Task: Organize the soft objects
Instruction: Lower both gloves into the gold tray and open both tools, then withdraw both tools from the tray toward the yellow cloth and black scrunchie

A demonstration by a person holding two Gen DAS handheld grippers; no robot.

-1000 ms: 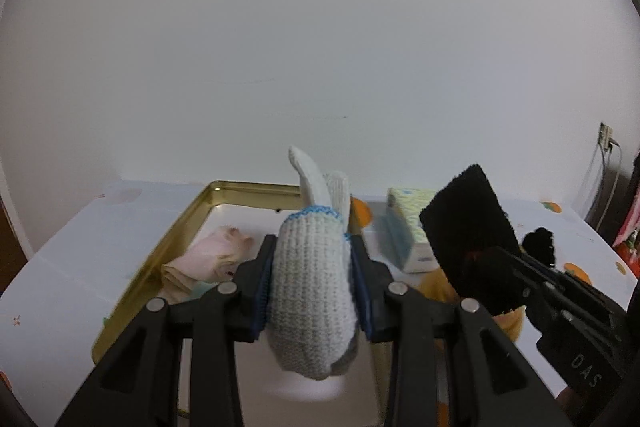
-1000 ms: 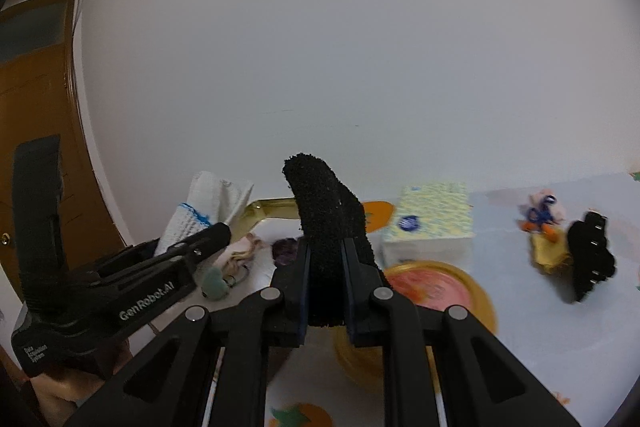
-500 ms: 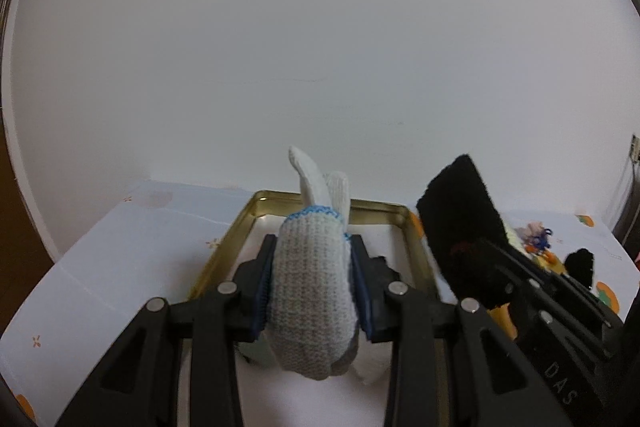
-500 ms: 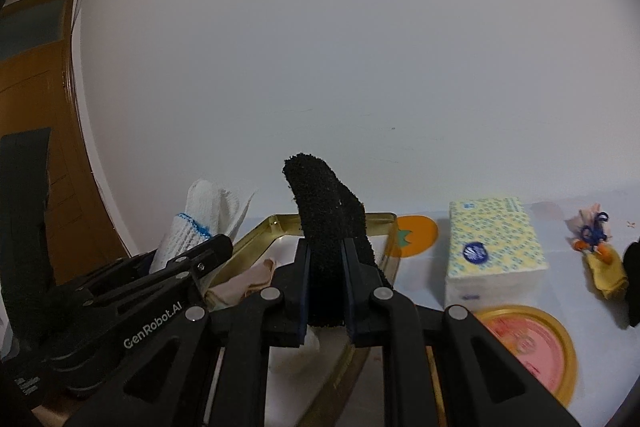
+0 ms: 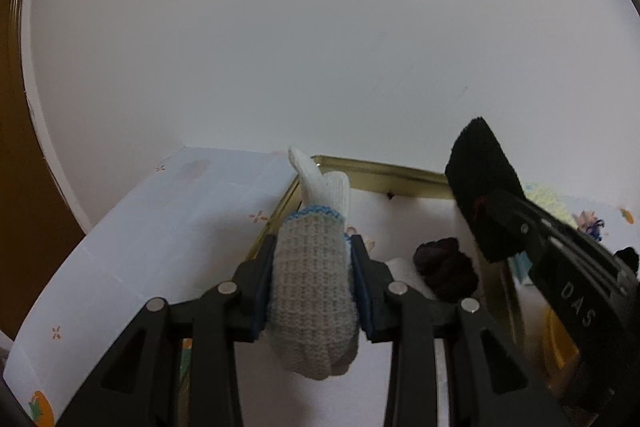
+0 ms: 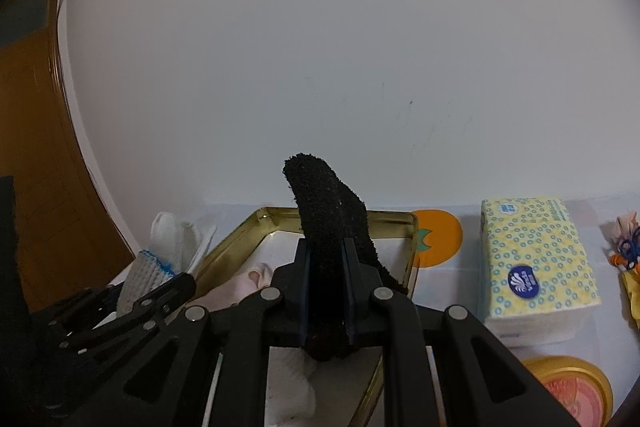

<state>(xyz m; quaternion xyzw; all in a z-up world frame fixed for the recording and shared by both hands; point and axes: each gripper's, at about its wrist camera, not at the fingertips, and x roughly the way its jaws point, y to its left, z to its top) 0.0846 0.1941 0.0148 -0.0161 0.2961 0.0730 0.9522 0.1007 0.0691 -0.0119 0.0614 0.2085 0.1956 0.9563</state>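
My left gripper (image 5: 312, 247) is shut on a white knit glove with a blue band (image 5: 314, 291), held above the left edge of a gold-rimmed tray (image 5: 372, 169). My right gripper (image 6: 326, 247) is shut on a black fuzzy glove (image 6: 326, 211), held over the same tray (image 6: 332, 215). The black glove also shows at the right of the left wrist view (image 5: 482, 187), and the white glove at the left of the right wrist view (image 6: 154, 267). In the tray lie a dark purple soft item (image 5: 446, 267) and a pink cloth (image 6: 244, 283).
A yellow tissue pack (image 6: 536, 259) stands right of the tray. A gold round tin lid (image 6: 568, 391) lies near the front right. A small colourful plush (image 6: 624, 255) sits at the far right. A white wall is behind, and a brown door (image 6: 36, 155) at left.
Both grippers have swung left with their gloves and now sit over the tray. The tissue pack and plush have shifted right in both views.
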